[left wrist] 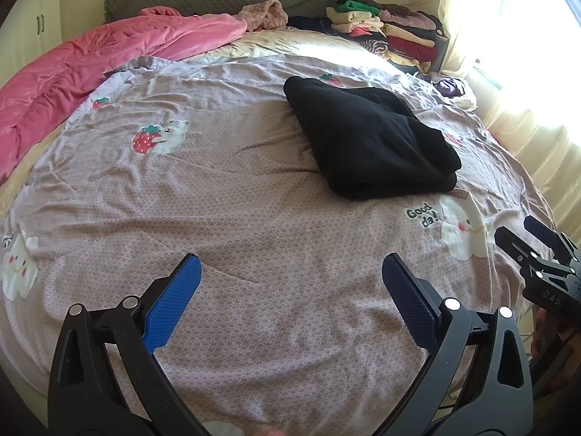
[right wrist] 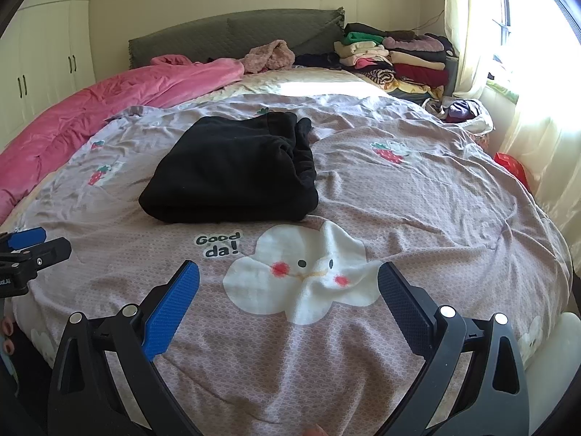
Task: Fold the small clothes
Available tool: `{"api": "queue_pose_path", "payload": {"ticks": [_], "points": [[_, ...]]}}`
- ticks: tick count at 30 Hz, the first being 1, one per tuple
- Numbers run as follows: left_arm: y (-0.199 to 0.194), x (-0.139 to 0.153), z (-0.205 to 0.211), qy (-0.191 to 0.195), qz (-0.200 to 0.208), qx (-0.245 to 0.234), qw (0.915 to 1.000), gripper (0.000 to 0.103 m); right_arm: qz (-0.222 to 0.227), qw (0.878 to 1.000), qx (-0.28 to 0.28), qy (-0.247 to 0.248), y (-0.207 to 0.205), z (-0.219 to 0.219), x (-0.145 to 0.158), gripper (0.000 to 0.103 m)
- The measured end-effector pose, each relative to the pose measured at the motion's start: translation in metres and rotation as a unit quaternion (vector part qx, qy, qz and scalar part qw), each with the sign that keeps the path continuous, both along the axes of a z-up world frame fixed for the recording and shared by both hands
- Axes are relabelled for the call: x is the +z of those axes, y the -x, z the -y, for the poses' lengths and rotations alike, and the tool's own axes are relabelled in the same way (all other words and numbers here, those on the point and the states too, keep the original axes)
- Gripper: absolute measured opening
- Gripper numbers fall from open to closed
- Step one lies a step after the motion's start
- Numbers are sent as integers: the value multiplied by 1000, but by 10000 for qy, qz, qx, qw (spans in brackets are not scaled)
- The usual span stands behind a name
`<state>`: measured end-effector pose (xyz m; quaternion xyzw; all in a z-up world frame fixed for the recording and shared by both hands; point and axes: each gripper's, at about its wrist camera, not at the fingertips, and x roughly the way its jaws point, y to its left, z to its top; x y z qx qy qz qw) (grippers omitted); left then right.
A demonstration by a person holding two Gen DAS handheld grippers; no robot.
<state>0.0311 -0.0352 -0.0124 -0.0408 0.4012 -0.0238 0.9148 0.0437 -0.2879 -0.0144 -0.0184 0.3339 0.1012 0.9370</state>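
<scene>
The black garment (right wrist: 232, 170) lies folded in a neat bundle mid-bed on the patterned bedspread (right wrist: 417, 218). Left claw (left wrist: 290, 305) and right claw (right wrist: 288, 305) hover near, spread wide, empty; this piece looks done.

The black garment (right wrist: 232, 167) is soft, fuzzy, matt cloth. The bedsheet (right wrist: 417, 218) is thin, wrinkly cloth. The pink blanket (left wrist: 90, 69) looks plush. The left gripper (left wrist: 290, 290) has bumpy blue pads (left wrist: 174, 305) and shiny black plastic arms.
</scene>
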Motion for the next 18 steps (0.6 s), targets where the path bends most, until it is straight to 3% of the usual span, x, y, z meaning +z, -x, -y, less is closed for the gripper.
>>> {"api": "queue_pose_path", "payload": {"ticks": [12, 18], "points": [[1, -4, -5, 84, -84, -7, 9999, 94, -46, 9990, -430, 122, -1, 16, -2, 98], [-1, -13, -34, -18, -204, 367, 9991, 94, 39, 9874, -1576, 109, 11, 80, 0, 98]]}}
